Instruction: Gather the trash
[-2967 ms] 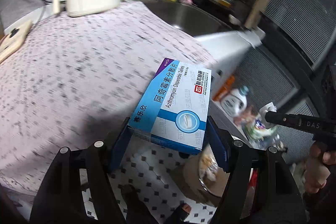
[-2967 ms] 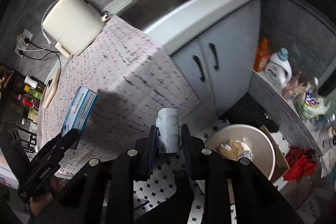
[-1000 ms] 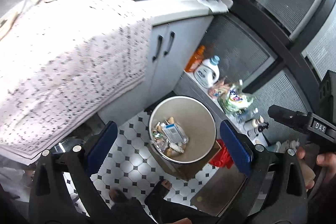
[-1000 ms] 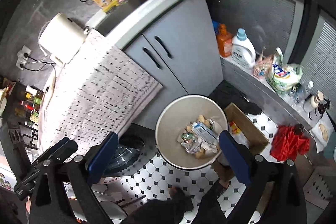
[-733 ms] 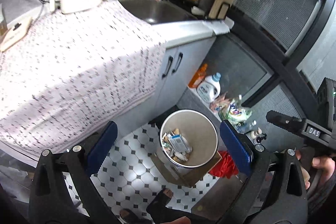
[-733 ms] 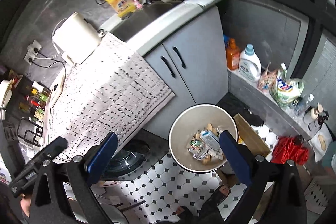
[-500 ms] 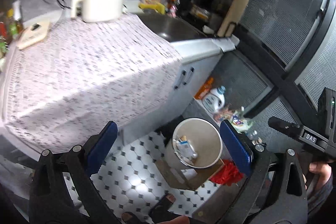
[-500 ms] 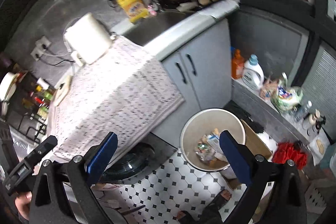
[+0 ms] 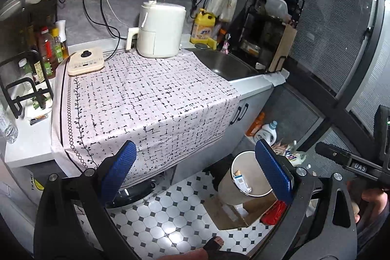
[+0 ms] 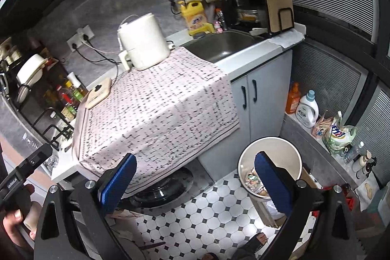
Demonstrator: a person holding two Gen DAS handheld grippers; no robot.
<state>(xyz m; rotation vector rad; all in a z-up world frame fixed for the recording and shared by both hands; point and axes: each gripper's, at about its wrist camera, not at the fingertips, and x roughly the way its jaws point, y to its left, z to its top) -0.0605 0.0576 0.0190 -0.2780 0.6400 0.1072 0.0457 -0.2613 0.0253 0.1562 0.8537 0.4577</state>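
Both hand-held grippers are up high w/ nothing in them. Left hand-held gripper (image 9: 195, 171) has its blue pads spread wide, same for the right hand-held gripper (image 10: 193, 180), jaws wide apart and empty.

The trash bin (image 10: 290, 150) sits on the tiled floor (image 9: 170, 208) just beside the grey cabinet (image 10: 265, 94) under the sink end of the bench. In the left wrist view you can see a blue/white box (image 9: 240, 180) lying inside the bin, plus other scraps; right wrist view shows more wrappers in there, partly hidden behind a pad.

Bench top is covered by a patterned cloth (image 9: 146, 99), hanging over the front edge. White appliance (image 9: 159, 31) stands at the cloth's back edge, a beige flat thing (image 9: 85, 61) at its back left corner. Cardboard box (image 9: 234, 211) on the floor touching the bin.
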